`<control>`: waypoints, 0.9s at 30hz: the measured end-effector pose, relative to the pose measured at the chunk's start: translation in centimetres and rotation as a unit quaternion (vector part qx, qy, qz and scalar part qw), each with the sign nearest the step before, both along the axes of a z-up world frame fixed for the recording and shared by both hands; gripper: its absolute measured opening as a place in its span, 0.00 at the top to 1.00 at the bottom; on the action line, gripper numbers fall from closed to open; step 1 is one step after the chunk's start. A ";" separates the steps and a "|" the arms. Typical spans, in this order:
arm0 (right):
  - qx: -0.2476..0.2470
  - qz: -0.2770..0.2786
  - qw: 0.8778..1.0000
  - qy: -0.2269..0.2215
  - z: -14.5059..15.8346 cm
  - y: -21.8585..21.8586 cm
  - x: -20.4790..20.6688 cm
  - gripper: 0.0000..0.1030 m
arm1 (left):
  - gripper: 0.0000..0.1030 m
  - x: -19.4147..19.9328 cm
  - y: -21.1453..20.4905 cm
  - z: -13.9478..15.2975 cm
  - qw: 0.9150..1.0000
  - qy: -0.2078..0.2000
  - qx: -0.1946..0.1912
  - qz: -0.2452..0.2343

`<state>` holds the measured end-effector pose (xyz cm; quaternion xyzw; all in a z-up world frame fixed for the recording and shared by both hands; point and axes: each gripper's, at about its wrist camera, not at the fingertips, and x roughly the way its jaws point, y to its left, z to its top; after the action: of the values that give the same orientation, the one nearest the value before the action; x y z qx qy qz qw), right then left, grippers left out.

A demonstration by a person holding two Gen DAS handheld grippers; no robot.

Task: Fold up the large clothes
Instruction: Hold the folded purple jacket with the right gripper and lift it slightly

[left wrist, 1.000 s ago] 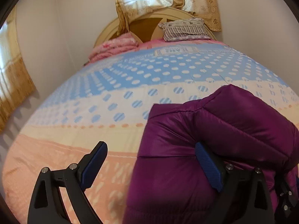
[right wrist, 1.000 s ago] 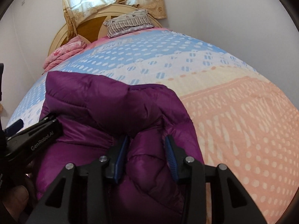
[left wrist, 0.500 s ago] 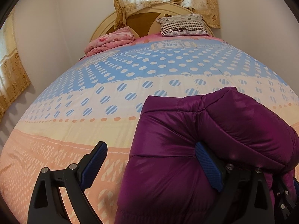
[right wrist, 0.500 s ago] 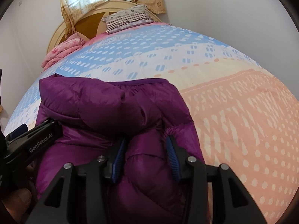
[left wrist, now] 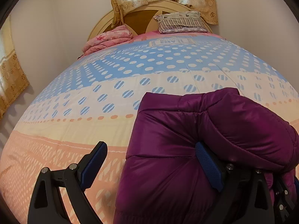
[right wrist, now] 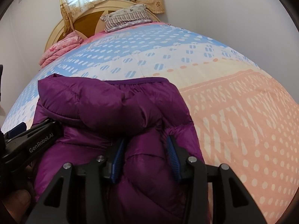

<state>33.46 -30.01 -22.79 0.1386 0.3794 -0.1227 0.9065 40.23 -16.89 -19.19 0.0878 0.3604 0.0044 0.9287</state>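
A purple puffer jacket [left wrist: 186, 140] lies bunched on the bed near its foot; it also shows in the right wrist view [right wrist: 104, 104]. My left gripper [left wrist: 149, 166] stands wide open, its right finger [left wrist: 207, 166] tucked under a puffy fold, its left finger over bare quilt. My right gripper [right wrist: 145, 158] is closed on a thick fold of the jacket. The left gripper's body [right wrist: 35, 140] shows at the left of the right wrist view, partly under the fabric.
The bed has a dotted blue, cream and peach quilt [left wrist: 130, 74]. A striped pillow [left wrist: 179, 22] and a folded pink blanket [left wrist: 108, 39] lie by the wooden headboard [left wrist: 138, 16]. Walls close in on both sides; curtains hang behind.
Both grippers have moved slightly forward and down with the jacket, which now sits flatter on the quilt. Jaw openings have not changed.
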 end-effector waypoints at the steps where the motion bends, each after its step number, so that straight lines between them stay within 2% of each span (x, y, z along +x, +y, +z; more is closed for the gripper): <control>1: -0.001 0.000 1.000 0.001 0.0 0.1 0.0 0.55 | 0.07 0.0 0.0 0.0 1.000 0.000 0.000 0.000; 14: 0.000 0.000 1.000 -0.001 -0.1 0.1 -0.1 0.55 | 0.07 0.1 0.0 -0.1 1.000 0.006 -0.004 -0.002; 17: 0.002 0.001 1.000 0.000 -0.1 0.1 -0.1 0.54 | 0.07 0.0 0.6 0.2 0.999 0.022 -0.028 -0.010; 22: 0.010 0.004 1.000 -0.004 -0.2 0.0 -0.2 0.54 | 0.07 -2.8 3.8 1.7 0.993 0.043 -0.106 -0.036; 27: 0.032 0.013 0.999 -0.004 0.0 -0.5 -0.4 0.51 | 0.07 -6.2 5.9 2.1 0.992 0.040 -0.099 -0.063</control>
<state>33.08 -30.48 -22.75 0.1633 0.3811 -0.0975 0.9048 34.04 -11.04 -17.13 0.0180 0.3893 -0.0934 0.9162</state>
